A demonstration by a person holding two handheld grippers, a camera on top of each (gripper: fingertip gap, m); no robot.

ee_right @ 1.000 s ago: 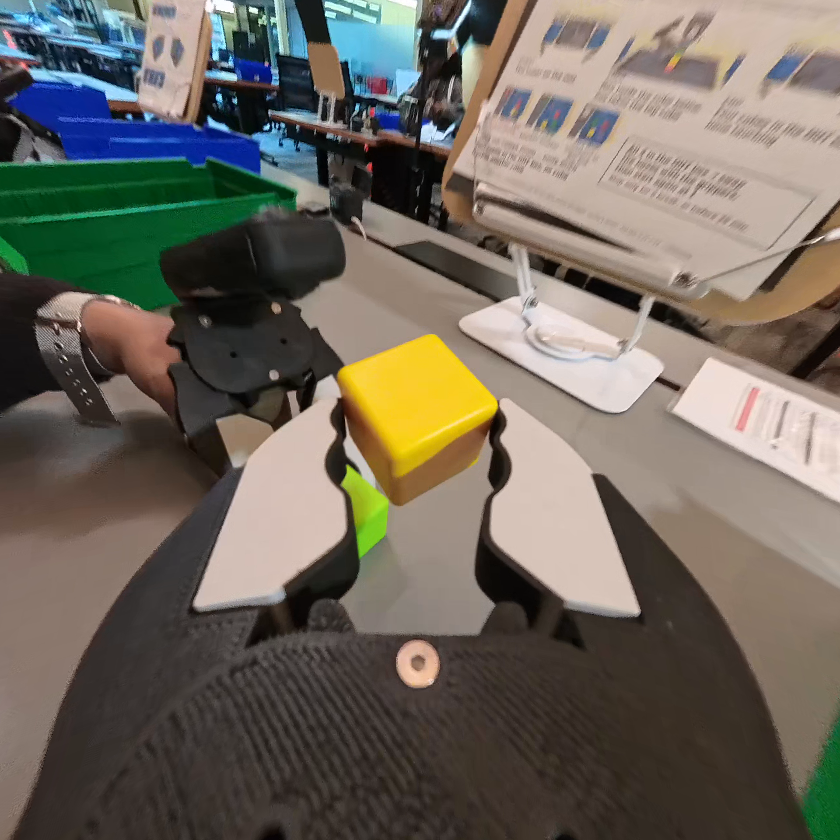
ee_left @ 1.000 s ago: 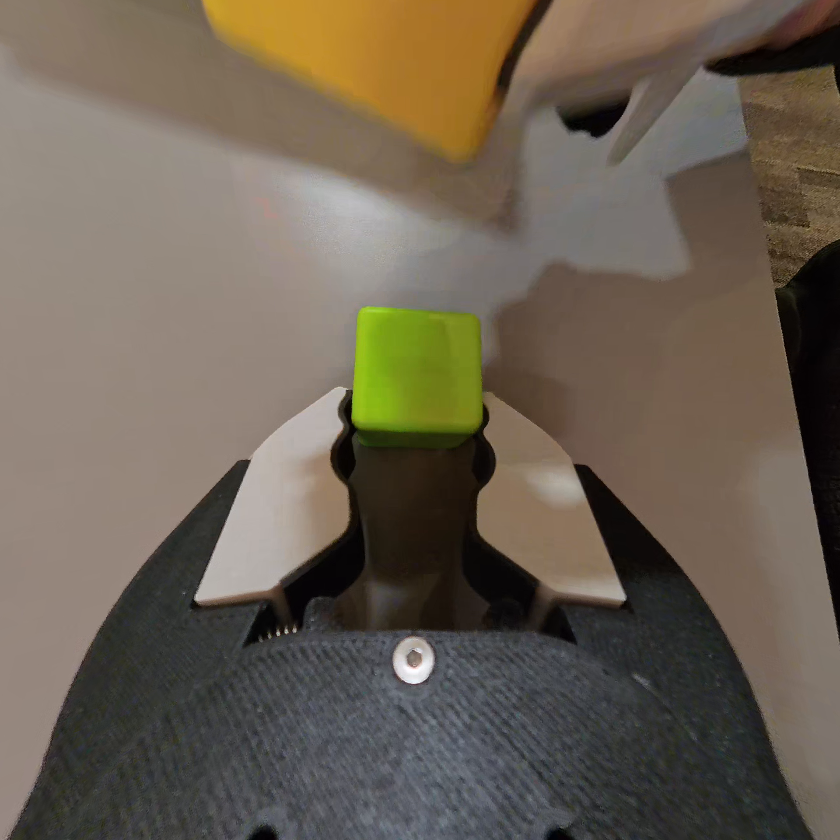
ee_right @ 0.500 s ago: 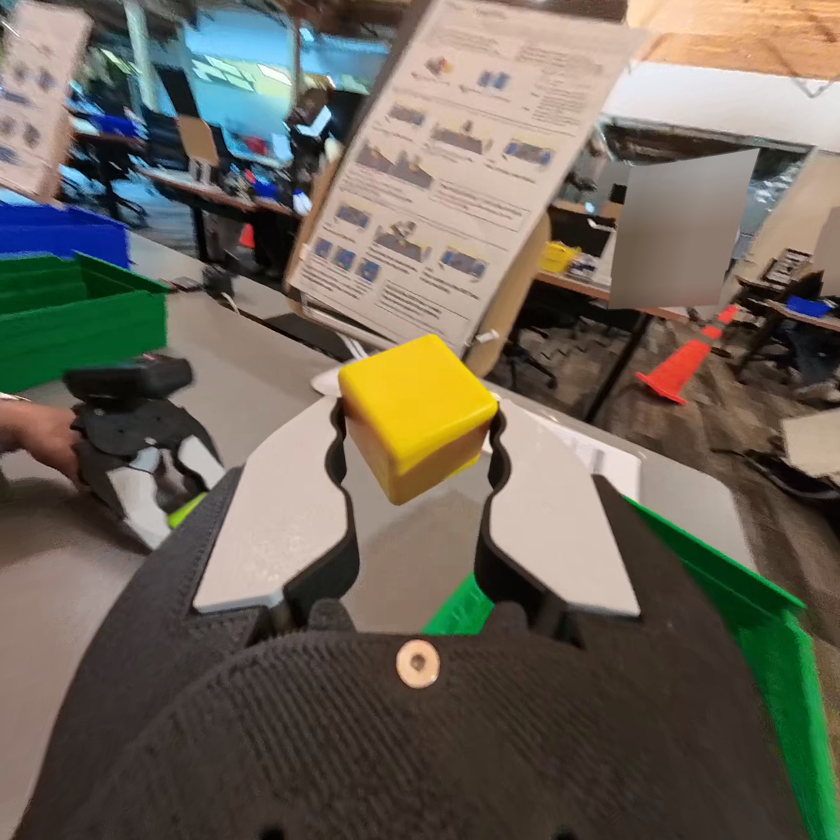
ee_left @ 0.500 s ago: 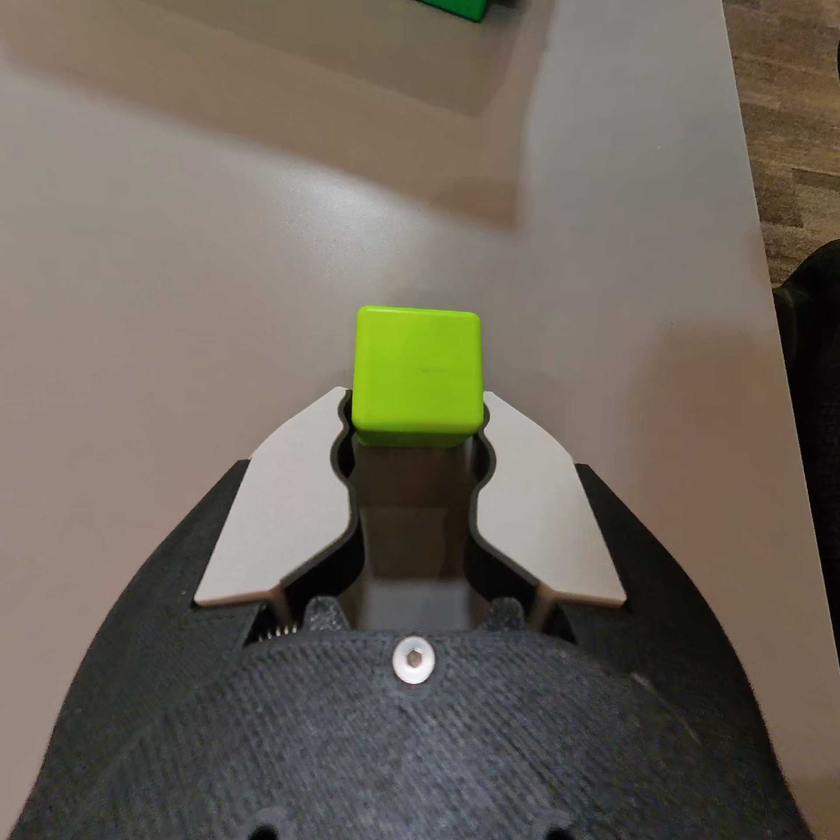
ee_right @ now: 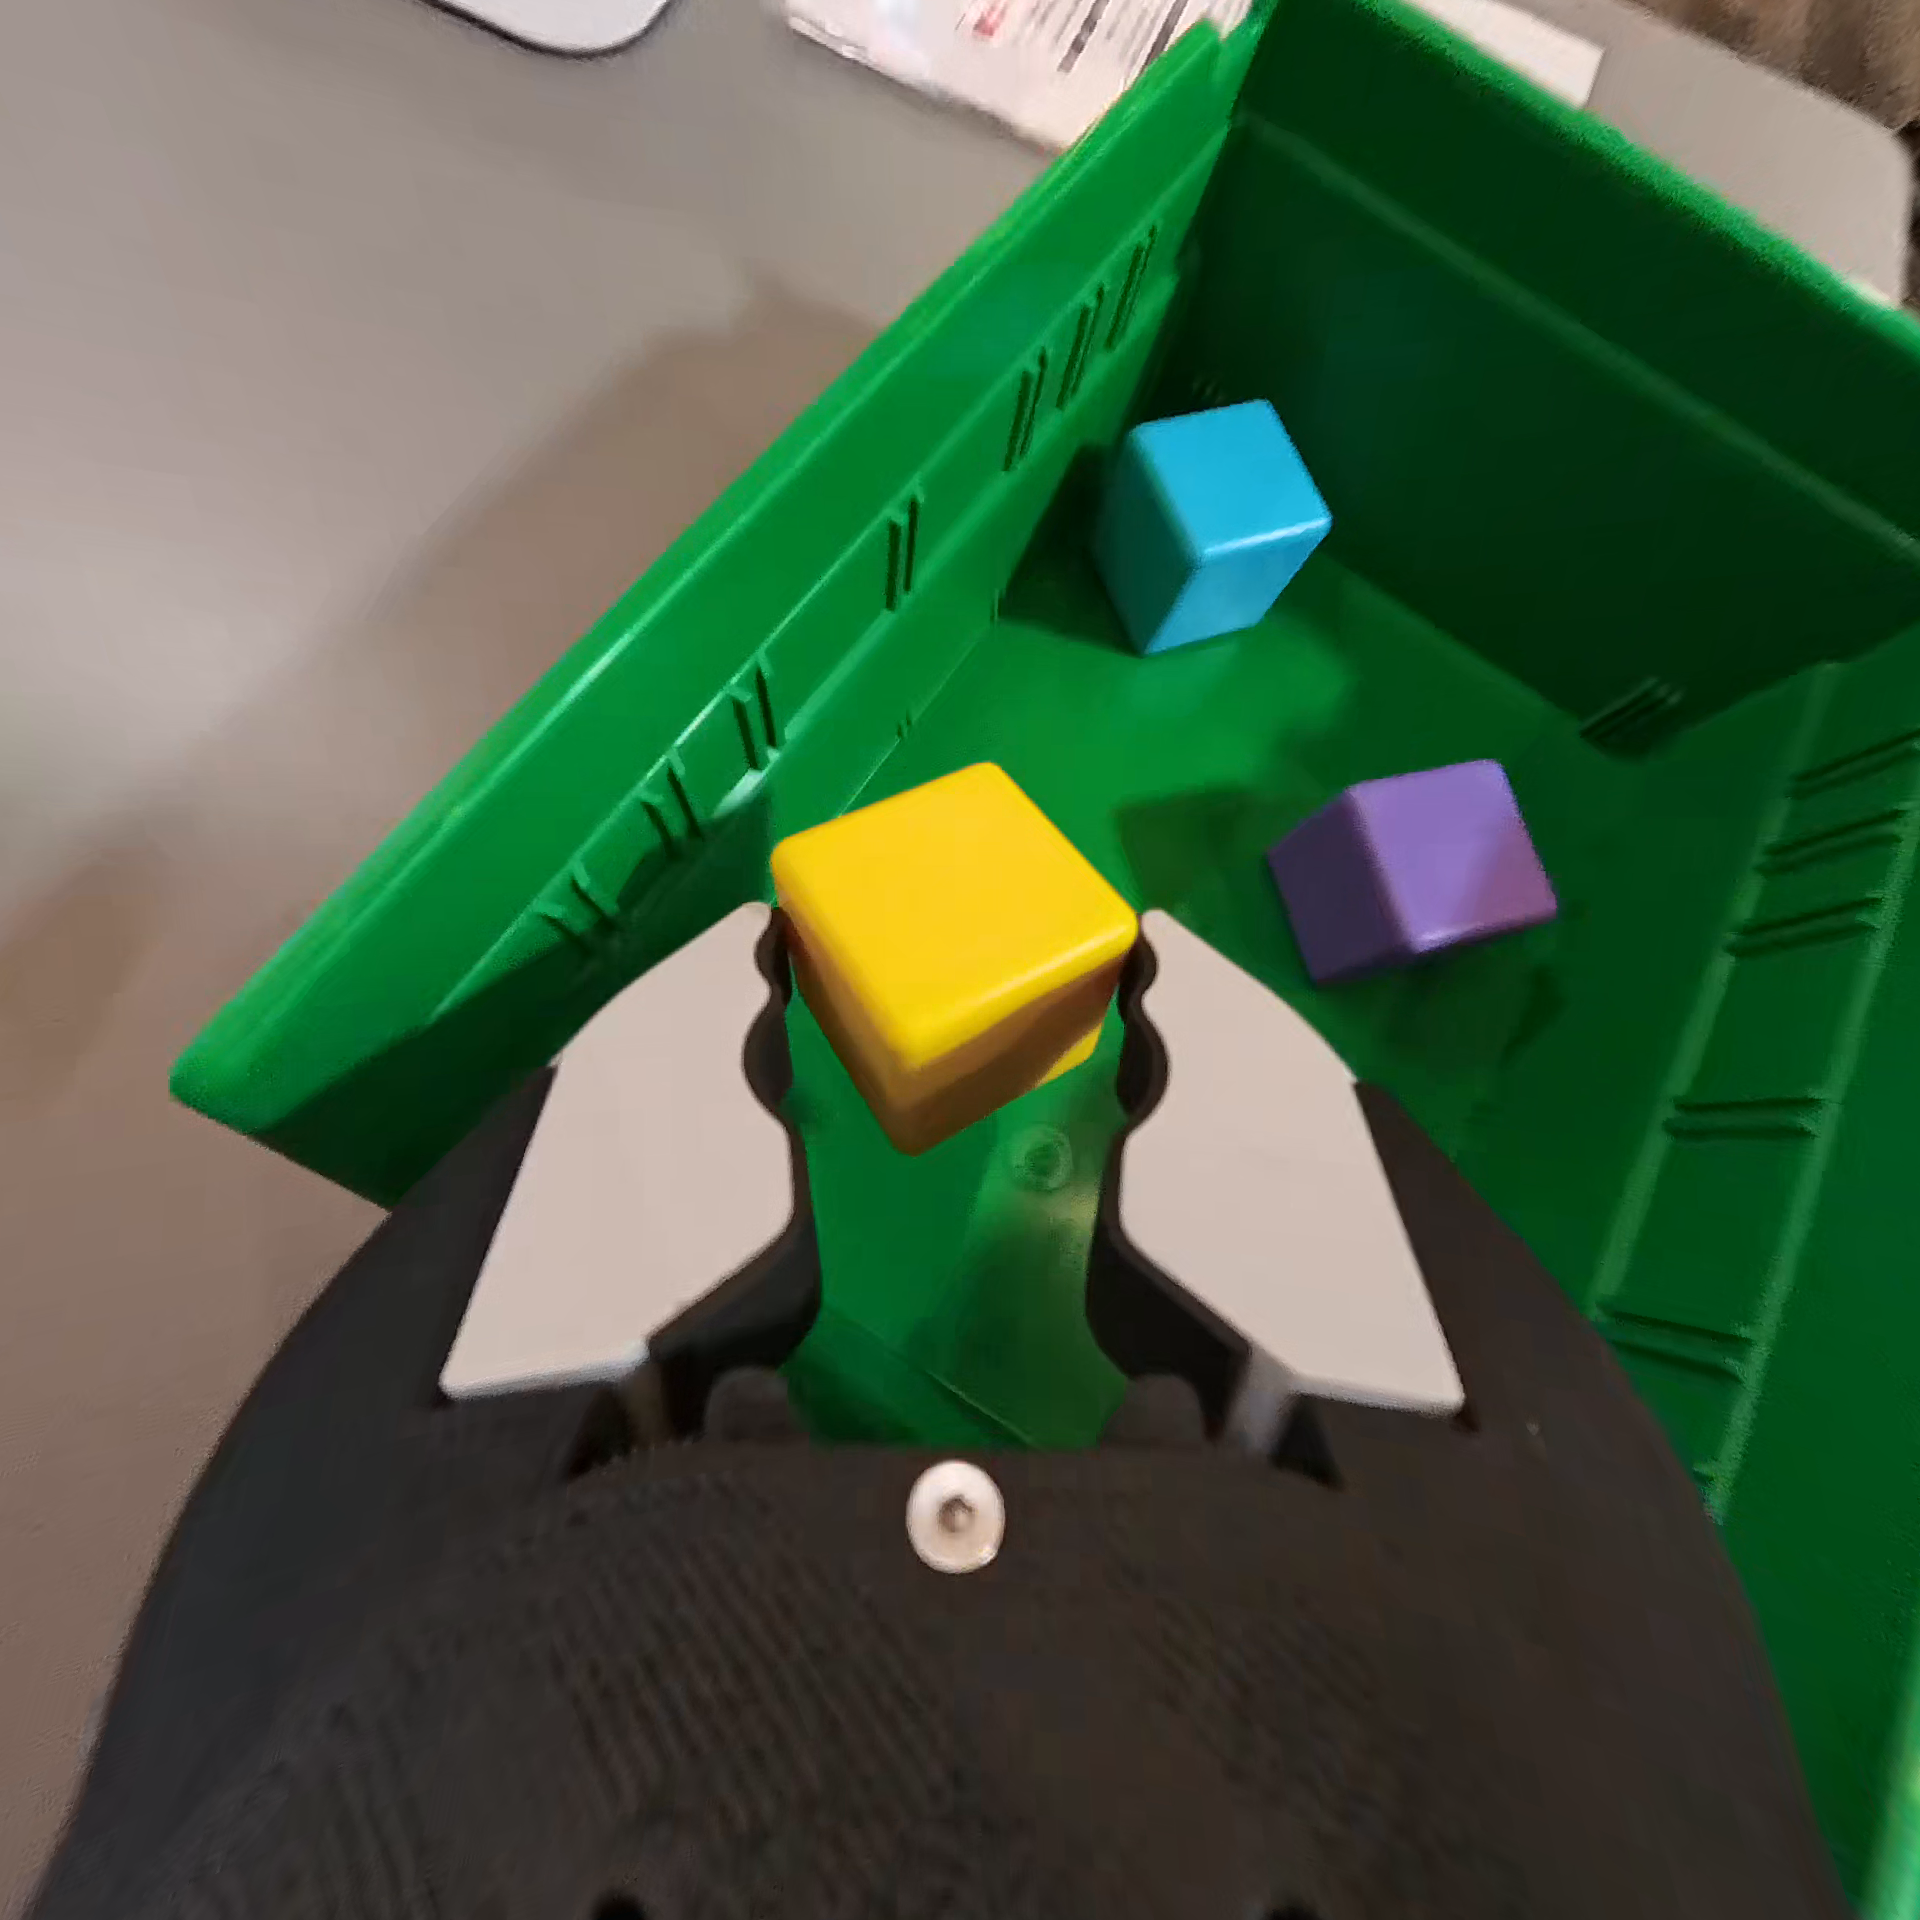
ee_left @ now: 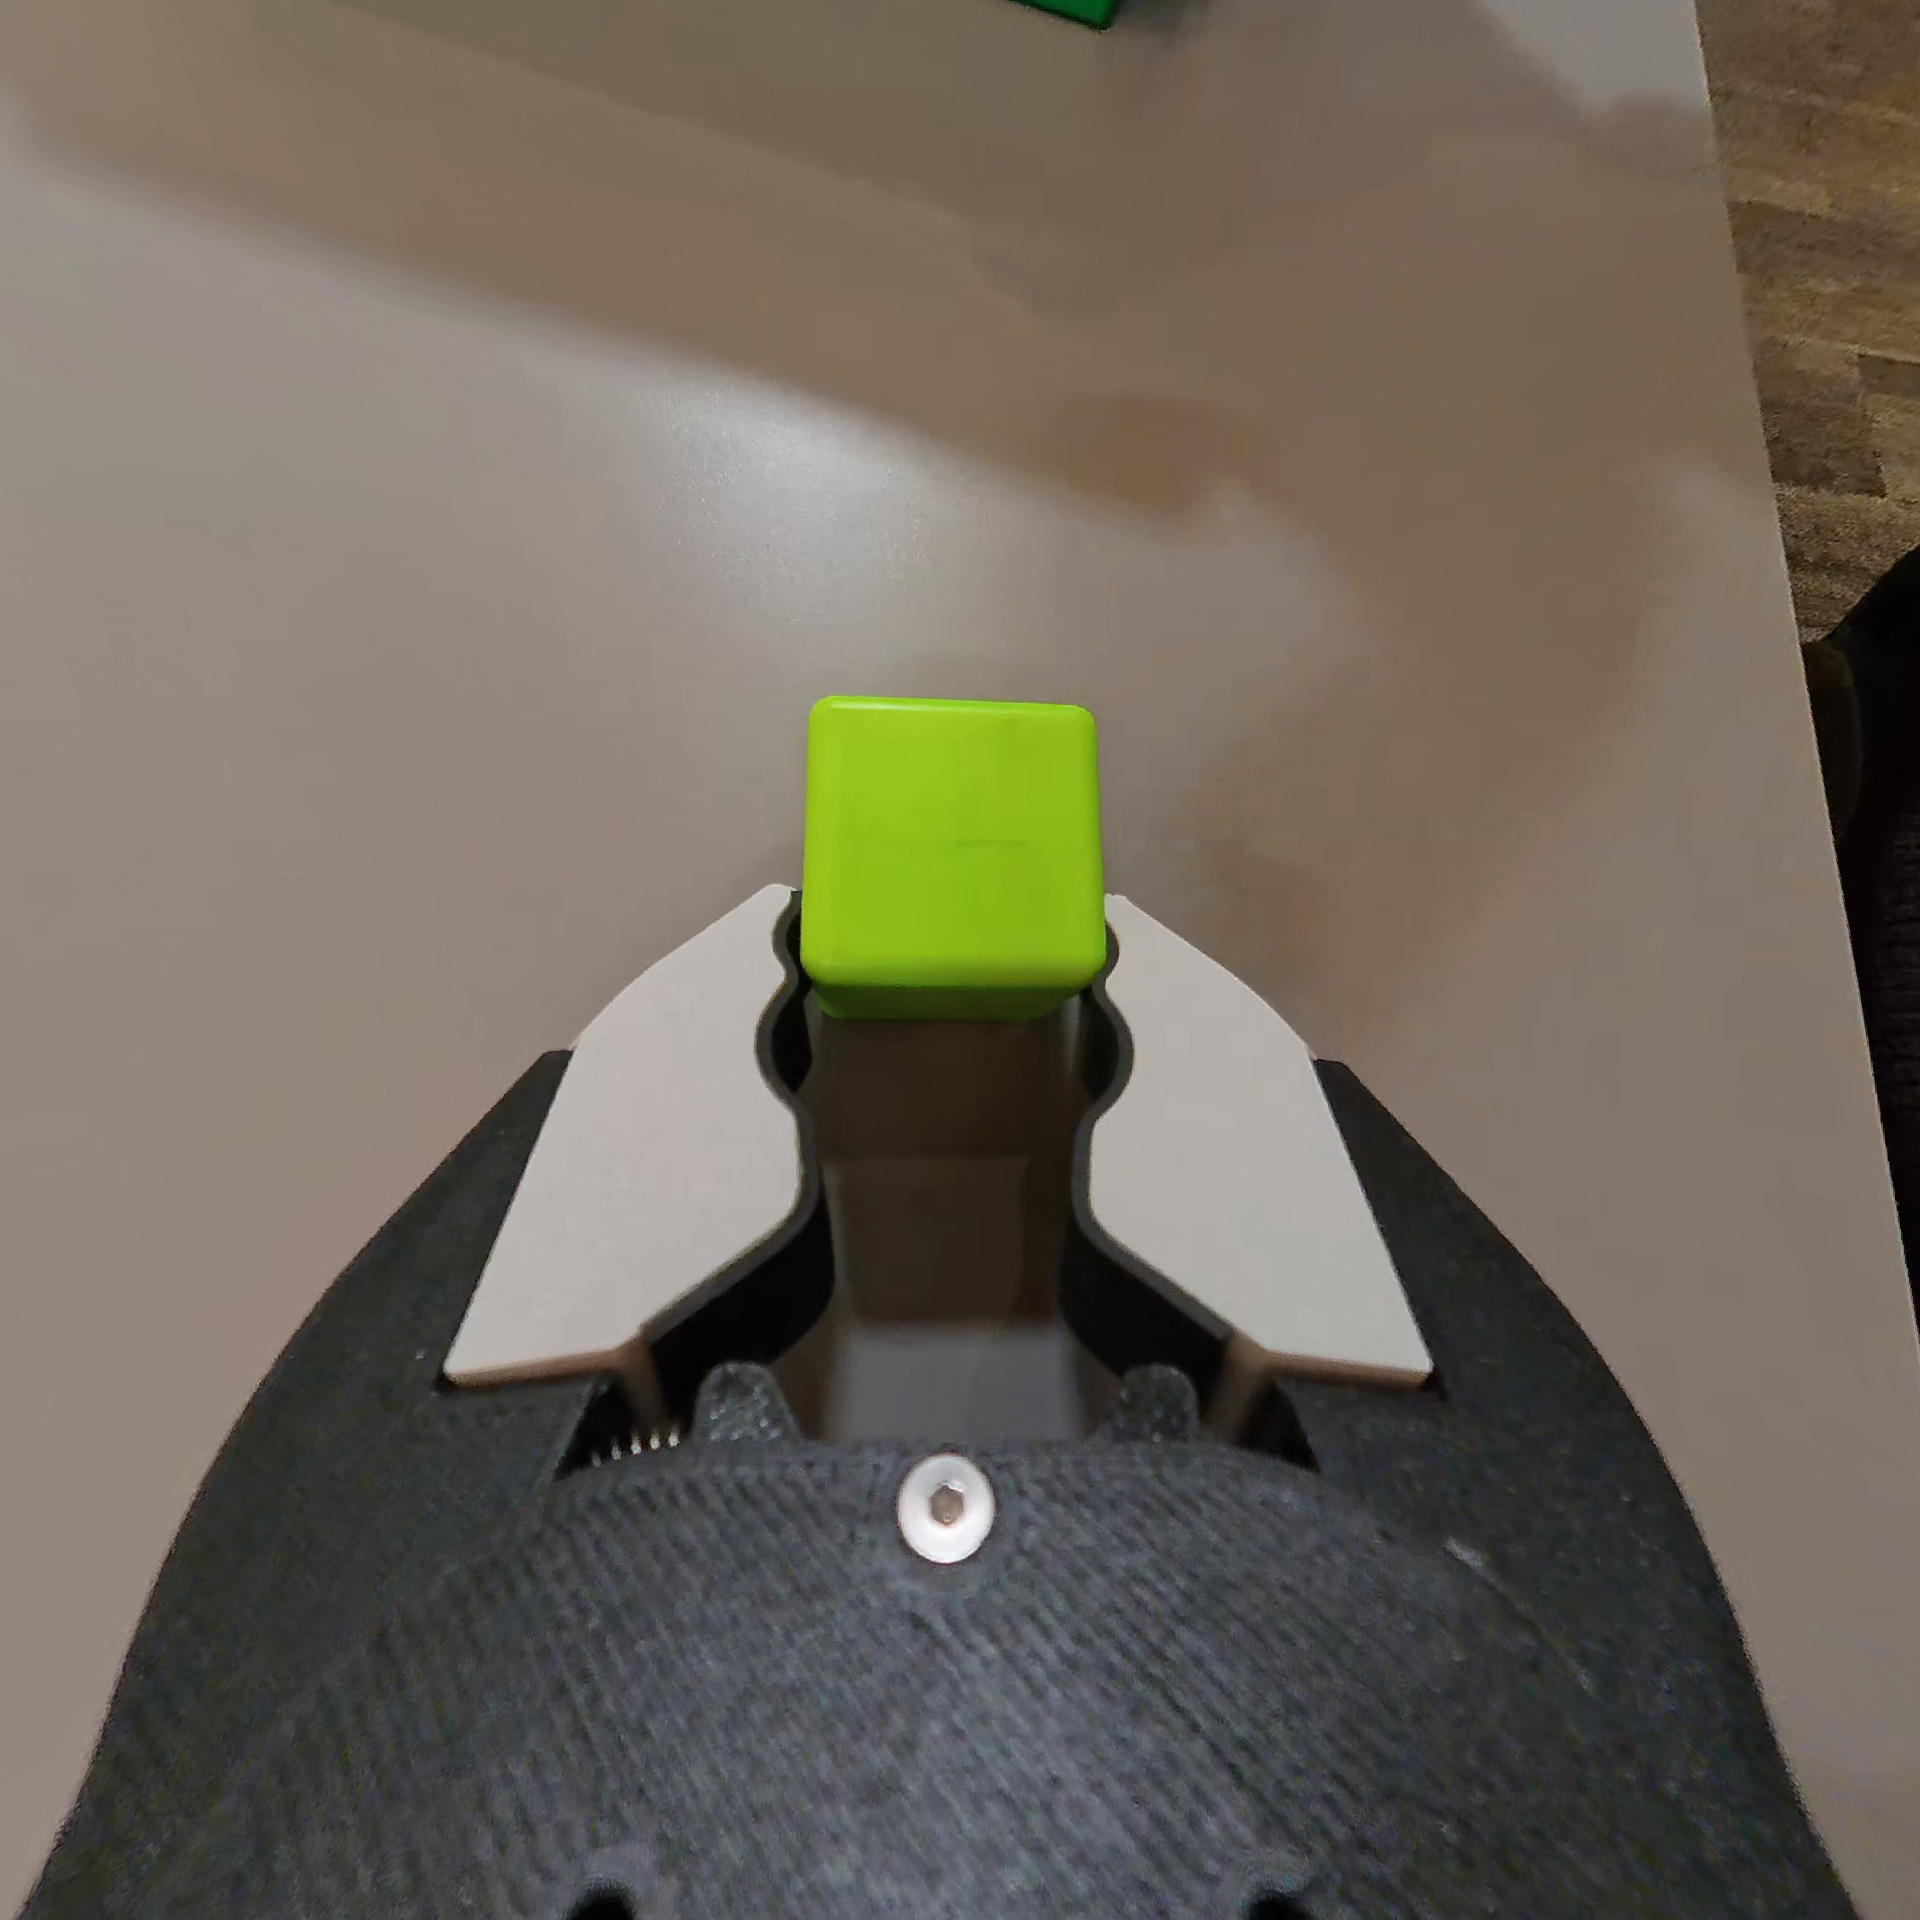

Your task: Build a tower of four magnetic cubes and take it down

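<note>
— What has the left gripper (ee_left: pixel 951 935) got?

— A lime cube (ee_left: pixel 951 847). The two fingers (ee_left: pixel 665 1164) are closed in on its sides, pinching it right at their tips, with a gap left behind it about as wide as the cube itself.

— Is it on the table (ee_left: pixel 416 520)?

— It hangs over the grey top, not far from the table's right edge. Whether its underside touches the surface I can't say; the view looks almost straight down on it. One flat face is turned to the camera, edges square to the fingers.

— And the right gripper (ee_right: pixel 956 935)?

— Pinching a yellow cube (ee_right: pixel 951 935) the same way, at the fingertips. This one sits skewed: a corner points back toward the camera and another points down, so it is gripped on a diagonal rather than flat.

— Where is that?

— Over a green bin (ee_right: pixel 644 769), inside its near-left wall. The cube is clear of the bin floor, as far as the blur lets me judge.

— Anything in the bin?

— Two cubes on the floor. A blue cube (ee_right: pixel 1210 520) lies toward the far corner, close to the left wall. A purple cube (ee_right: pixel 1413 868) lies to the right of the yellow one, tilted, well apart from the blue.

— Beyond the bin?

— Papers (ee_right: pixel 997 42) on the table past its far-left corner.
</note>
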